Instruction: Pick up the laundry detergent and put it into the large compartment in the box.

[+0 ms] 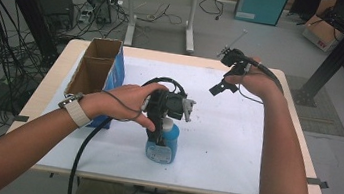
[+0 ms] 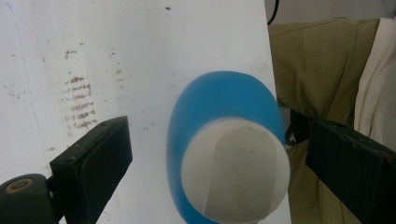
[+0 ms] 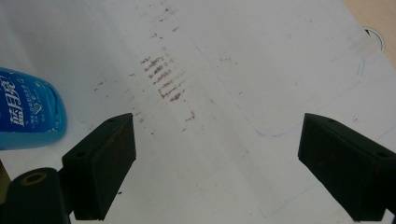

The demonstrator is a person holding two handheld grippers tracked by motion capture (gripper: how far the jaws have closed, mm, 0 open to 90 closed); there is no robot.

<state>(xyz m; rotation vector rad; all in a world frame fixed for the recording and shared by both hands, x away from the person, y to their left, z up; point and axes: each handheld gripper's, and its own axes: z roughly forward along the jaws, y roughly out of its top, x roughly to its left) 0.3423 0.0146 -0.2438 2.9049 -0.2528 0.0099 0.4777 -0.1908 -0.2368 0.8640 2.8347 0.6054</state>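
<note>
A blue bottle point(image 1: 161, 147) with a white cap stands upright on the white sheet point(image 1: 218, 148), near the table's front middle. My left gripper point(image 1: 162, 122) hangs straight above it and points down. In the left gripper view the cap point(image 2: 236, 170) sits between the two open jaws of the left gripper point(image 2: 217, 140), with a gap on each side. My right gripper point(image 1: 227, 74) is held up over the far right part of the sheet, open and holding nothing. In the right gripper view the right gripper point(image 3: 219, 135) looks at bare sheet, and the blue bottle point(image 3: 28, 109) lies at the left edge.
An open cardboard box point(image 1: 94, 66) with a blue side stands at the table's left, close to the left hand. Brown smudges point(image 3: 163, 79) mark the sheet. A desk point(image 1: 162, 5), cables and boxes stand on the floor beyond the table.
</note>
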